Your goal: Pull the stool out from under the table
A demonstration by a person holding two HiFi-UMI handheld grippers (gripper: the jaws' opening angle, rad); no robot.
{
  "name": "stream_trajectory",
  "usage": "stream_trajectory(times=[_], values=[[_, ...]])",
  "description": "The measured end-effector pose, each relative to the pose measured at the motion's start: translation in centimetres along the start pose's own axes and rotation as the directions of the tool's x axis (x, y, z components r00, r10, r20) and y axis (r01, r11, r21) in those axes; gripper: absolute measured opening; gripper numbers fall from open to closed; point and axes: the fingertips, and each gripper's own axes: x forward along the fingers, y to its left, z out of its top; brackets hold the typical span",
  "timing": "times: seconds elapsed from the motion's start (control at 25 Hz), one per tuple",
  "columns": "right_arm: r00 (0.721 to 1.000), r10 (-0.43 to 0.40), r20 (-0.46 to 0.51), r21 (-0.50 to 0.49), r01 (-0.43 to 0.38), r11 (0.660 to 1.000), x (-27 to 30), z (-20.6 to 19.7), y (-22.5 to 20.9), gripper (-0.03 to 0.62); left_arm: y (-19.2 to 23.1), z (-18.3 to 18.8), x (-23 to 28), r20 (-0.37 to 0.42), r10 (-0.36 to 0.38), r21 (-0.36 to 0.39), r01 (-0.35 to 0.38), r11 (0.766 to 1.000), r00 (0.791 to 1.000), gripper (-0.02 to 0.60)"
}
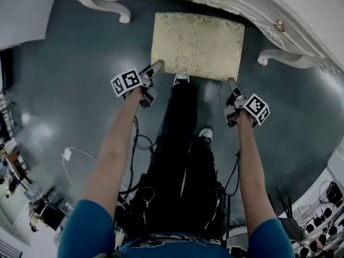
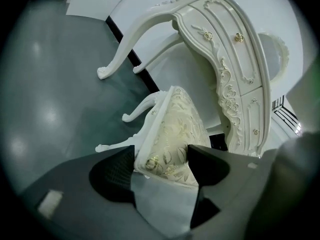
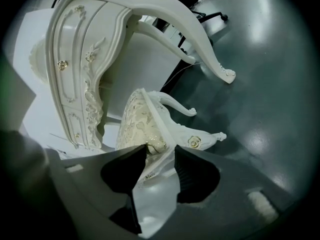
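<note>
The stool (image 1: pixel 196 44) has a cream floral cushion and a white carved frame, and it stands on the grey floor in front of the ornate white table (image 1: pixel 258 4). My left gripper (image 1: pixel 155 67) is shut on the stool's near left corner. In the left gripper view that corner (image 2: pixel 165 156) fills the gap between the jaws of the left gripper (image 2: pixel 161 165). My right gripper (image 1: pixel 232 84) is shut on the near right corner. In the right gripper view the right gripper (image 3: pixel 161 156) pinches the stool's (image 3: pixel 142 121) white frame edge and cushion rim.
The table's curved legs (image 1: pixel 107 9) (image 1: pixel 290 59) stand left and right of the stool. The person's legs and shoes (image 1: pixel 180 79) (image 1: pixel 205 134) are just behind the stool. Cables (image 1: pixel 70 155) lie on the floor at the lower left. More gear sits at the frame edges.
</note>
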Motion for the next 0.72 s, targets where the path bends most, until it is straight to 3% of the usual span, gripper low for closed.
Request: stream_trajectory(times=[0.28, 0.32, 0.36, 0.4, 0.48, 0.6, 0.72], values=[[1.0, 0.008, 0.002, 0.042, -0.008, 0.999, -2.0, -2.6, -0.6, 0.154, 1.3, -3.1, -2.7, 0.027, 0.018, -0.03, -0.017, 0.999, 0.999, 0.35], [1.0, 0.013, -0.001, 0.023, -0.013, 1.0, -2.3, -3.0, -0.4, 0.044, 1.5, -3.7, -3.0, 0.028, 0.017, -0.041, -0.016, 0.999, 0.999, 0.35], [1.0, 0.004, -0.01, -0.014, -0.004, 1.0, -2.4, -3.4, -0.2, 0.003, 1.6, -4.3, -3.2, 0.029, 0.016, -0.053, -0.015, 0.998, 0.999, 0.35], [1.0, -0.017, -0.02, -0.06, 0.015, 0.998, -2.3, -3.8, -0.2, 0.002, 1.7, -4.8, -3.4, 0.028, 0.015, -0.066, -0.013, 0.998, 0.999, 0.35], [0.999, -0.05, -0.015, -0.1, 0.048, 0.994, -2.2, -4.1, -0.4, 0.003, 1.7, -5.8, -3.6, 0.03, 0.011, -0.089, -0.008, 0.996, 0.999, 0.349], [0.999, -0.047, 0.023, -0.042, 0.048, 0.998, -2.4, -4.1, -0.8, 0.03, 1.7, -6.0, -4.0, 0.038, 0.01, -0.072, -0.007, 0.997, 0.999, 0.348], [0.999, -0.021, 0.048, -0.026, 0.022, 0.999, -3.3, -3.9, -1.3, 0.197, 1.8, -5.6, -4.5, 0.036, 0.018, -0.058, -0.016, 0.998, 0.999, 0.347]])
